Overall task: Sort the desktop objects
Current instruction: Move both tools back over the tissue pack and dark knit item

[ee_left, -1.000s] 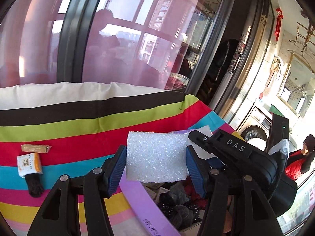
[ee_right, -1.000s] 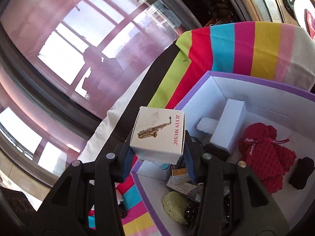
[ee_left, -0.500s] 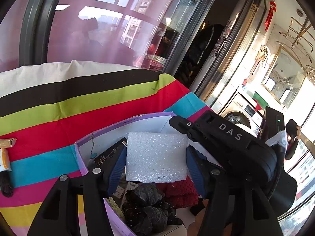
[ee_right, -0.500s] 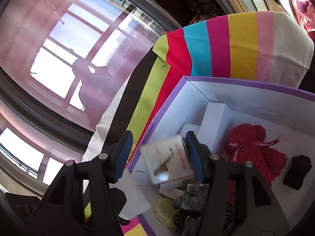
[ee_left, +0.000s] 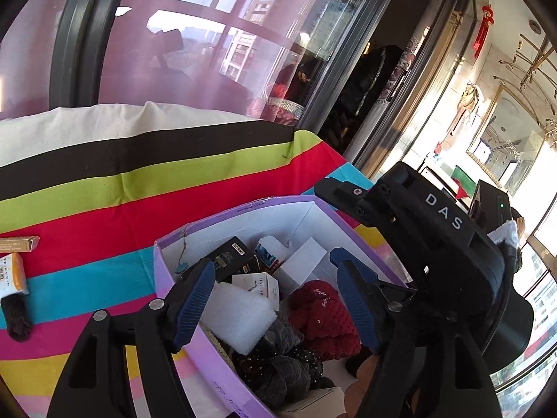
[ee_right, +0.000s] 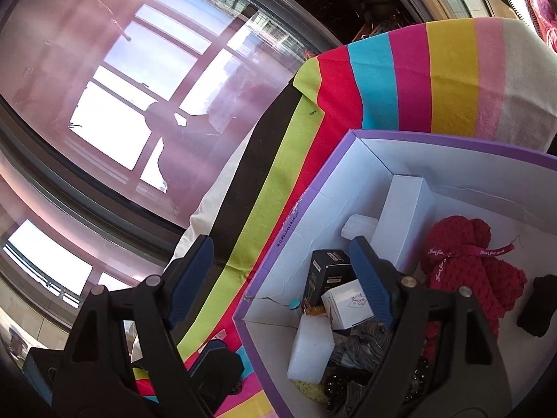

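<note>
A purple-rimmed white box [ee_left: 243, 206] [ee_right: 417, 138] stands on the striped cloth and holds several items. My left gripper [ee_left: 275, 301] hangs over its near left corner, jaws opening. The white foam block [ee_left: 238, 318] [ee_right: 310, 346] lies loose in the box just beneath them, free of the pads. My right gripper [ee_right: 281, 284] hovers over the box's left wall, jaws opening with nothing between them. The small white saxophone box [ee_right: 344, 304] [ee_left: 258, 285] rests inside among the other things. In the left wrist view the right gripper's black body [ee_left: 435, 244] crosses the box's right side.
Inside the box are a red knitted item [ee_right: 466, 261], a long white carton [ee_right: 403, 216], a black carton [ee_right: 327, 271] and dark scrunchies [ee_left: 278, 369]. On the cloth at far left lie a gold pack [ee_left: 17, 244], an orange-white pack [ee_left: 14, 275] and a black piece [ee_left: 17, 320]. A window stands behind.
Both grippers let go. The foam block dropped from the left jaws into the box, and the saxophone box fell from the right jaws into it. Both jaws widened.
</note>
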The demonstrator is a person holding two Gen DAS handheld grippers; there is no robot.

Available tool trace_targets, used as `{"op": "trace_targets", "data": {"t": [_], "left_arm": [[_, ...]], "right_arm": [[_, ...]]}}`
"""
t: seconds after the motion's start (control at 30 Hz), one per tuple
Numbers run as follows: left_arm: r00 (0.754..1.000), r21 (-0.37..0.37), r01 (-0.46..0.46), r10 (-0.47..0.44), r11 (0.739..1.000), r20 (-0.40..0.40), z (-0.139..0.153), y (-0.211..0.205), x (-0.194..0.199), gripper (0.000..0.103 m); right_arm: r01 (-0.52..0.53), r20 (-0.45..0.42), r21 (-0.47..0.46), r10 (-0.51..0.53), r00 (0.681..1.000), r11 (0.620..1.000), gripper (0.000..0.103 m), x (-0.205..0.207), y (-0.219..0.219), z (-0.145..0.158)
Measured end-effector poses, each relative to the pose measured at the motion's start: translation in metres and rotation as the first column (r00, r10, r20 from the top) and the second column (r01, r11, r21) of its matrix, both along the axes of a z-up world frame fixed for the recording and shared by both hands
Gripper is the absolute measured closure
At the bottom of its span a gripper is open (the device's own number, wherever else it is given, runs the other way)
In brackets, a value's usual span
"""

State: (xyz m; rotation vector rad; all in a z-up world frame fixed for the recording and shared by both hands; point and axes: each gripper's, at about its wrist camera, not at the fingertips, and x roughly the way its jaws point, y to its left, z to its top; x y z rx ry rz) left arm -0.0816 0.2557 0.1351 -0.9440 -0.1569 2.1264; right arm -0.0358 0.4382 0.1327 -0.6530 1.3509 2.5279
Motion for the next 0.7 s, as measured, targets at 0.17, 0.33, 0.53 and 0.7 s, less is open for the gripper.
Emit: {"op": "trace_targets", "data": {"t": [0.17, 0.33, 0.53, 0.7], "left_arm": [[0.997, 0.007, -0.074, 0.074, 0.997, -0.009, 0.0, -0.039, -0.005, 0.03], [0.98, 0.021, -0.199, 0.199, 0.98, -0.011, 0.003, -0.101, -0.018, 0.03], [0.932, 0.036, -0.362, 0.362, 0.932, -0.006, 0.0, -0.182, -0.029, 0.029], [0.896, 0.014, -0.445, 0.445, 0.896, 0.01, -0.021, -0.221, -0.036, 0.026]], "right_arm": [[-0.017, -0.003, 0.011, 0.017, 1.0, 1.0, 0.021, -0.003, -0.004, 0.0], [-0.07, -0.017, 0.061, 0.071, 0.997, 0.996, 0.021, -0.009, -0.018, 0.005], [-0.195, -0.002, 0.178, 0.199, 0.98, 0.965, 0.021, -0.025, -0.054, 0.013], [-0.3, 0.043, 0.255, 0.3, 0.953, 0.919, 0.021, -0.039, -0.088, 0.008]]}}
